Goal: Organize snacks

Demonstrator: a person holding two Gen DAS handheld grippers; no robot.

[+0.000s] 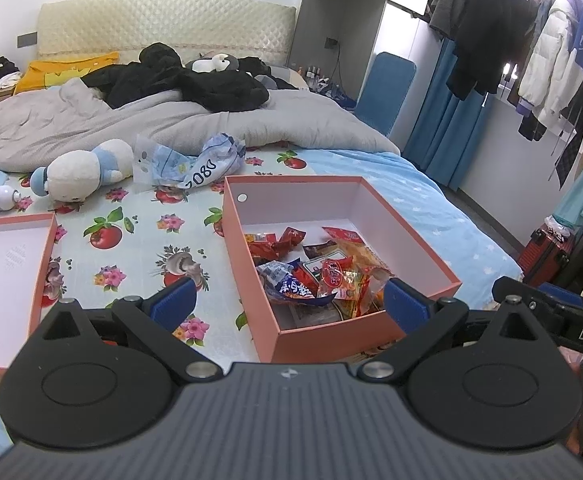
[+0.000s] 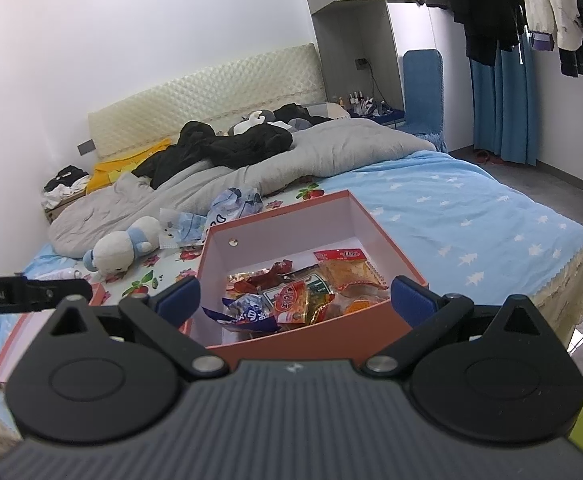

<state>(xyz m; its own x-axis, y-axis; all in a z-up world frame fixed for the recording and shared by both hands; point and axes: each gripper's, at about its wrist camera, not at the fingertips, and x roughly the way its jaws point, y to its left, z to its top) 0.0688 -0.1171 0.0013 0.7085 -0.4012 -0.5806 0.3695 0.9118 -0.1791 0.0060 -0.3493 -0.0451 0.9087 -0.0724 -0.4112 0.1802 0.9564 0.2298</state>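
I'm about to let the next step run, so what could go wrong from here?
The pink box sits on soft bedding near the bed's edge, so a push from either open claw, left or right, might tip or slide it. The snack packets are piled loosely and could snag and spill. The lid lies apart to the left, so closing needs a reach across.

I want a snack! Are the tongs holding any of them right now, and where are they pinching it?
No. Both tongs are open and empty: the left tongs and the right tongs hover over the pink box, where the snack packets lie.
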